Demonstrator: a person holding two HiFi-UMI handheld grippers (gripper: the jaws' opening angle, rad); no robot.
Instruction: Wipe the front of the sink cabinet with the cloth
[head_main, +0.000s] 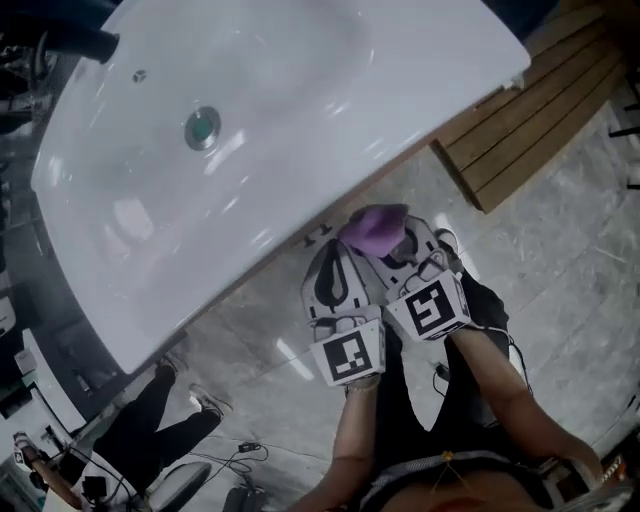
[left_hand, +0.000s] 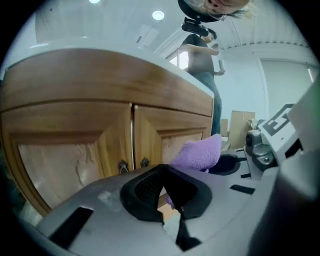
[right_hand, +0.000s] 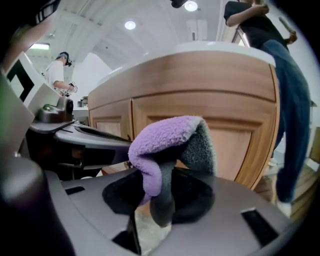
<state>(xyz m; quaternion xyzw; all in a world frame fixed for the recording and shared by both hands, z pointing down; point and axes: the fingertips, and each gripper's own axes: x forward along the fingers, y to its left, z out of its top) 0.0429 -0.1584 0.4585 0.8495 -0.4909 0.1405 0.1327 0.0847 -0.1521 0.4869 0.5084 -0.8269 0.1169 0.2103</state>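
Wiping looks not yet started: the right tool (right_hand: 157, 195) is clamped on the cloth (right_hand: 167, 145), near the cabinet (right_hand: 235, 130) front at 12 o'clock, contact unclear, and the left tool (left_hand: 162, 192) is closed and empty.

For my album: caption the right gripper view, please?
Right gripper shut on a purple-and-grey fleecy cloth, facing the wooden sink cabinet.

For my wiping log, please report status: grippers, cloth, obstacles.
Right gripper shut on cloth. Left gripper shut, empty. Cabinet close ahead. Person stands beside cabinet.
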